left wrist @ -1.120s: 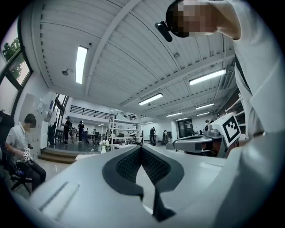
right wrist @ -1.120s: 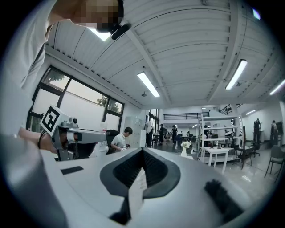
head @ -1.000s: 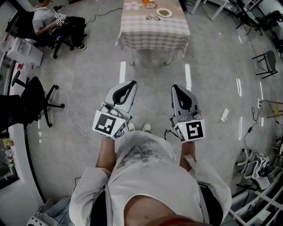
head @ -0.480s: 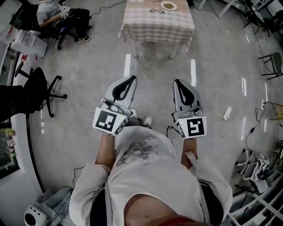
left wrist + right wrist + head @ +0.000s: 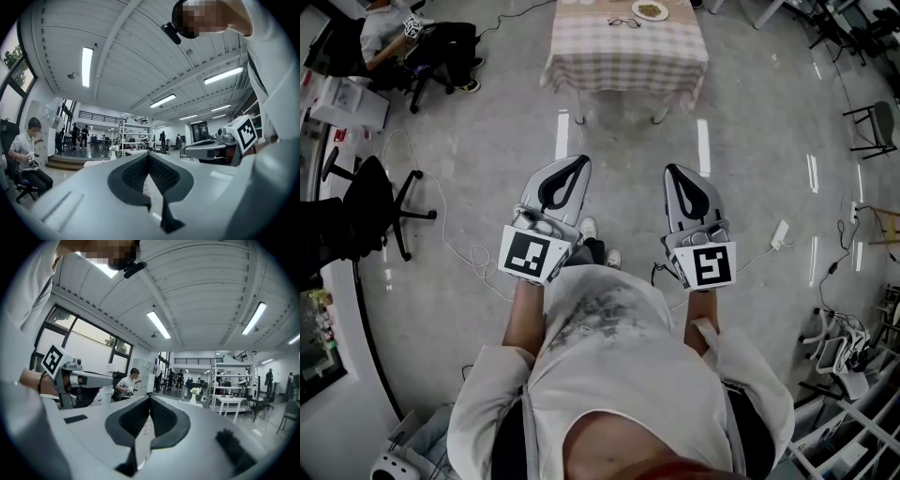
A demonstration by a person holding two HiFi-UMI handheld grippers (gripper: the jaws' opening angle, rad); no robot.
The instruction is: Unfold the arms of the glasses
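White cotton fills the lower edge of the head view: a person in a pale shirt (image 5: pixel 619 375) stands on a grey polished floor (image 5: pixel 487 141), one tool in each hand, both pointing level toward 12 o'clock. The left tool (image 5: pixel 577 164) has its jaws pressed together with nothing between them, as the left gripper view confirms. The right tool (image 5: pixel 674 173) is likewise closed and empty in the right gripper view. The two tools run side by side, apart from each other, with the person's shoes (image 5: pixel 589 228) showing between them.

At 9 o'clock a black office chair (image 5: pixel 370 202) stands beside a loose white cable (image 5: pixel 450 248) that trails over the floor. At 3 o'clock a white power strip (image 5: pixel 779 234) lies on the floor with its lead.

Farther off, at 12 o'clock, stands the table (image 5: pixel 623 56) under a checked cloth. The glasses (image 5: pixel 623 22) lie on its far part, just beside a plate (image 5: pixel 651 10) at their 1 o'clock. They are well apart from both tools, and too small here to show whether the arms are folded.

At 11 o'clock a seated person (image 5: pixel 384 33) occupies another chair near the wall. Beyond, the gripper views take in a wide hall with strip lights on the ceiling.
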